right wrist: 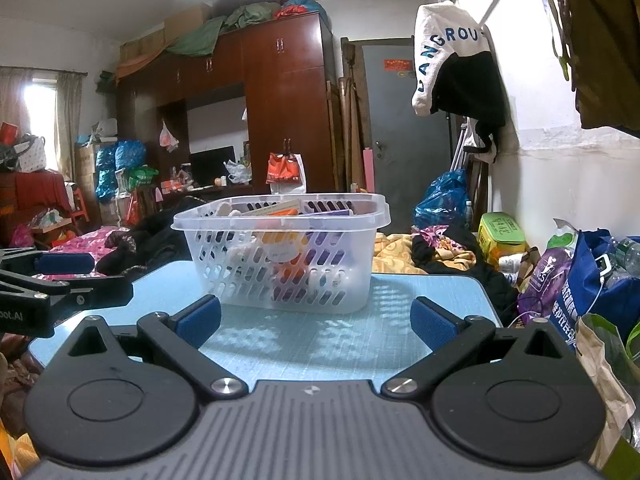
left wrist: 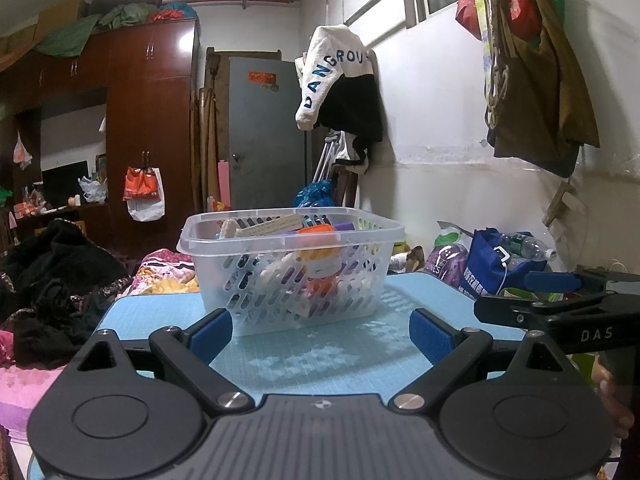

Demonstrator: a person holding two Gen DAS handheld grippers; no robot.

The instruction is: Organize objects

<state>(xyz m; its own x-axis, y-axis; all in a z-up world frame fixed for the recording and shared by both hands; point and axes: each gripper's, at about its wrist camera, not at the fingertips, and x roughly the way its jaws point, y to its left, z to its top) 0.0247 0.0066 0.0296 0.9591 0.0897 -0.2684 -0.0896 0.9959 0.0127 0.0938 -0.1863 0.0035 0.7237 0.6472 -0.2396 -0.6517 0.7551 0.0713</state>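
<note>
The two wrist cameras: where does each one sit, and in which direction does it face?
Left wrist: sits on the left tool, low over the blue table, facing the clear basket; its own open fingers show, and the right tool enters at the right edge.
Right wrist: sits on the right tool, same low height, facing the basket from further right; its own open fingers show, and the left tool enters at the left edge.
Shared: basket, table, grey door, hanging white sweater.
</note>
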